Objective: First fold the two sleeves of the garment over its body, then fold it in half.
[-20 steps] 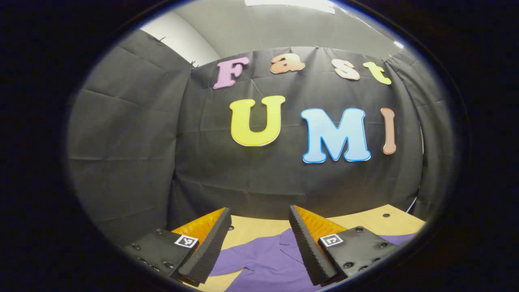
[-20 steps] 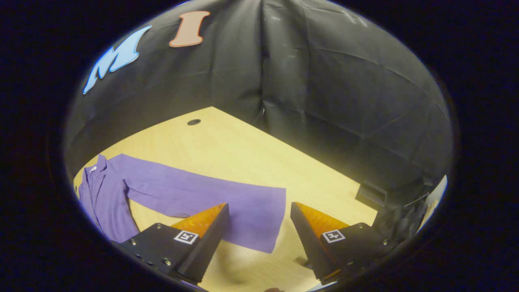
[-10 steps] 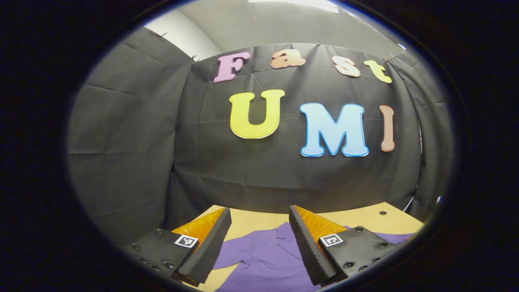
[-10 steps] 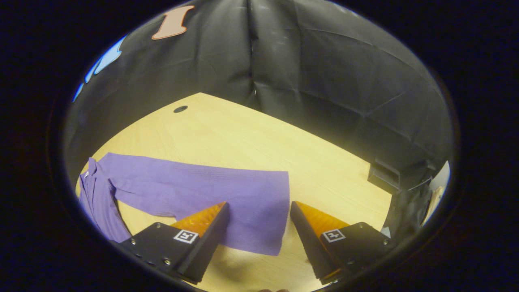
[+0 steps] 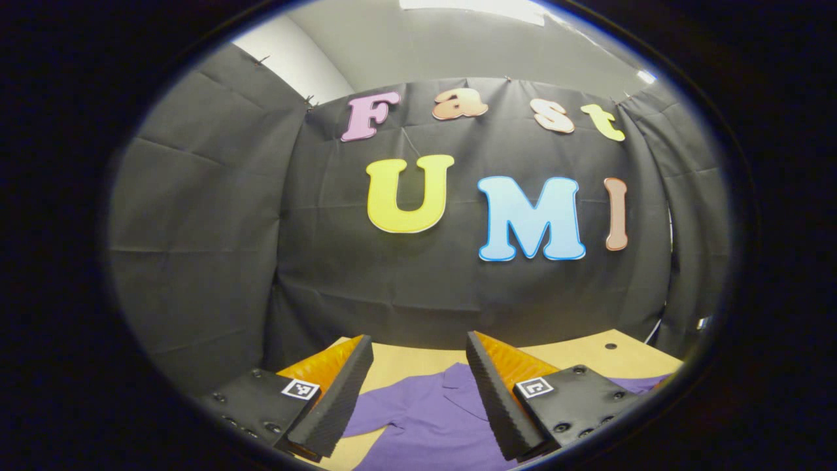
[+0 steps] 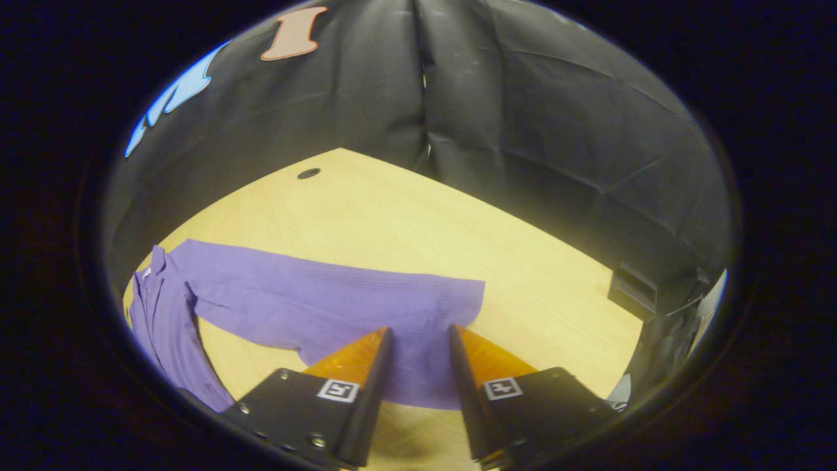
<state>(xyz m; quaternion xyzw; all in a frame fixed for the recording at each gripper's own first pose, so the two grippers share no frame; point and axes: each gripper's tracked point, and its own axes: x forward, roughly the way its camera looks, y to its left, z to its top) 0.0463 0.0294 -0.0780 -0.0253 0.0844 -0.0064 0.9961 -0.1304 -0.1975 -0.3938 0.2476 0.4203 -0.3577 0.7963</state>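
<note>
The purple knit garment lies flat on the wooden table, its long sleeve stretching rightward between the right gripper's narrowed, not yet closed fingers, while the left gripper hangs spread above the collar.

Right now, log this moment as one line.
right gripper: jaws closing around sleeve cuff, contact unclear | left gripper: open above shirt | sleeves unfolded | table

Wooden table; purple garment spread flat on it
</note>
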